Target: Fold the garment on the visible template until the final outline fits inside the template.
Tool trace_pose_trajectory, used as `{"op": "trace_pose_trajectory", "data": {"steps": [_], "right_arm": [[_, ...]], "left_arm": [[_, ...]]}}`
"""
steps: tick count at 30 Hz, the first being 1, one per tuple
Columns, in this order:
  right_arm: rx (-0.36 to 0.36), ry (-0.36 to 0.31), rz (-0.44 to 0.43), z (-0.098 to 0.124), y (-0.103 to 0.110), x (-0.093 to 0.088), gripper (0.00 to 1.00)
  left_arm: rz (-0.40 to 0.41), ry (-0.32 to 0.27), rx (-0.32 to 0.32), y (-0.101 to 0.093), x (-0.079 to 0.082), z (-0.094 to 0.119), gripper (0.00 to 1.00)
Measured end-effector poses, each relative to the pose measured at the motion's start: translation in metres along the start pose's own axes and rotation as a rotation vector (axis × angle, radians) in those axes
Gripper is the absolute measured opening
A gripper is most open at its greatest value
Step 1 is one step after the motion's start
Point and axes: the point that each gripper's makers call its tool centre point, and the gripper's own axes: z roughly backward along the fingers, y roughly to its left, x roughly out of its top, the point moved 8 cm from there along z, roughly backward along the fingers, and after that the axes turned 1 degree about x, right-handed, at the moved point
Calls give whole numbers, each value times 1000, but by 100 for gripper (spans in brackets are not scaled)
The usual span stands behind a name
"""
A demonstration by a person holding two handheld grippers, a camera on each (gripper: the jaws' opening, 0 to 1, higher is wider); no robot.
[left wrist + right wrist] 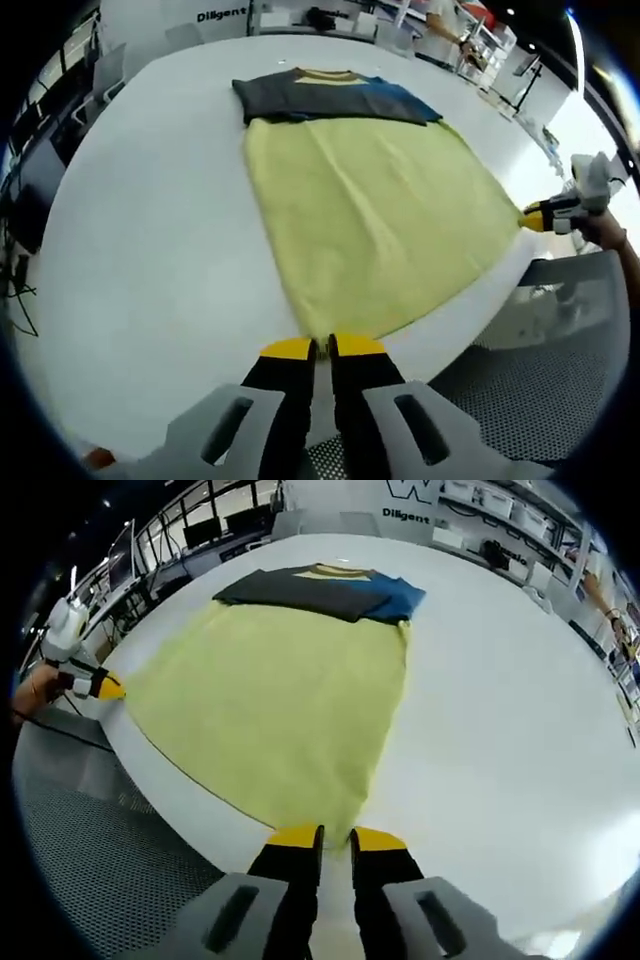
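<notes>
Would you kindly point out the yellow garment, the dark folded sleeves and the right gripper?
yellow garment (370, 220): left gripper view, middle of the body panel.
dark folded sleeves (300, 592): right gripper view, grey sleeve surface.
right gripper (335, 838): right gripper view, midway between its yellow tips.

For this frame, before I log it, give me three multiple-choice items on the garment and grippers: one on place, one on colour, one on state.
1. Where does the pale yellow cloth garment lie?
A. on the white table
B. on the mesh chair
C. on the floor

2. What colour are the fingertips of the left gripper?
A. red
B. yellow
C. green

3. How do the jaws of the right gripper stand?
A. wide open
B. shut on the garment's corner
C. shut on a cable

Key: 1 A, the garment is spread flat on the table, beyond it a dark grey and blue folded shirt; 2 B, the tips are yellow on black fingers; 3 B, the yellow hem runs in between the jaws.
</notes>
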Motion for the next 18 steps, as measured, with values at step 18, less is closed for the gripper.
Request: {"op": "trace_pose_trajectory", "data": {"steps": [18], "right_arm": [[3, 43, 15, 2, -2, -2, 0]], "left_arm": [[-65, 36, -6, -2, 1, 0, 0]]}}
